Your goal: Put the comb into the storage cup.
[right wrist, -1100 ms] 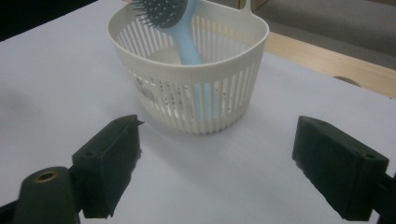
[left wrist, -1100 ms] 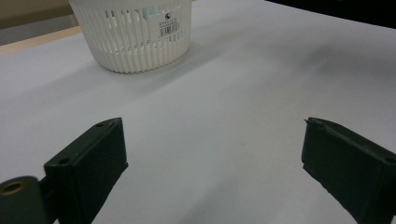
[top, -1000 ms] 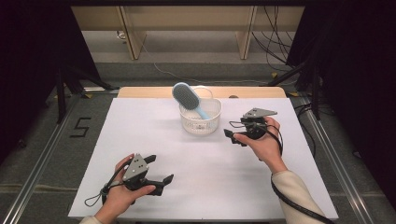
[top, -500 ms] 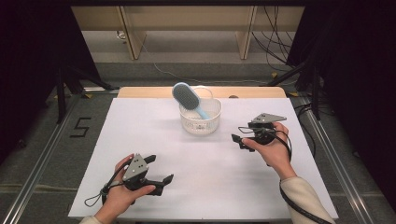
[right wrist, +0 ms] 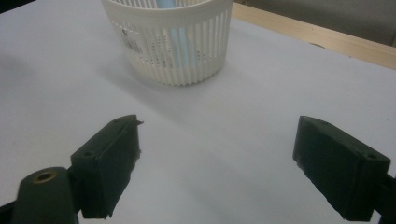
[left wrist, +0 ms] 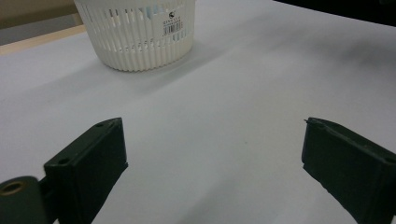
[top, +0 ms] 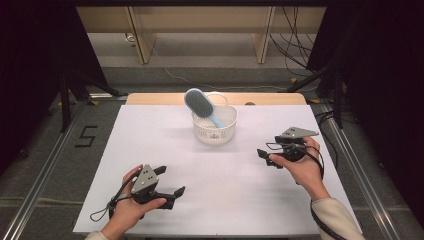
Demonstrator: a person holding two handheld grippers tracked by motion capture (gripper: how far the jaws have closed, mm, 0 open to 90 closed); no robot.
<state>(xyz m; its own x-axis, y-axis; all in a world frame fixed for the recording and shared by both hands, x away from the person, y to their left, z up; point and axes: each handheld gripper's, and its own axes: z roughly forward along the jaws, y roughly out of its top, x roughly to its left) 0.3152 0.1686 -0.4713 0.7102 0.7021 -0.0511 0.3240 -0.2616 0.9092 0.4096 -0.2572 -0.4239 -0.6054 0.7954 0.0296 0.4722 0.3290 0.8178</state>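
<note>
In the high view, the basket [top: 215, 125] stands at the far middle of the white tabletop [top: 150, 140], with the brush [top: 200, 104] leaning handle-down inside it, head above the rim. The left gripper [top: 170, 182] rests well nearer than the basket, to its left; the right gripper [top: 264, 156] is nearer too, to its right. In the left gripper view, the jaws are spread wide over bare tabletop, the basket [left wrist: 137, 32] beyond. In the right gripper view, the jaws are likewise spread and empty, the basket [right wrist: 173, 39] ahead.
</note>
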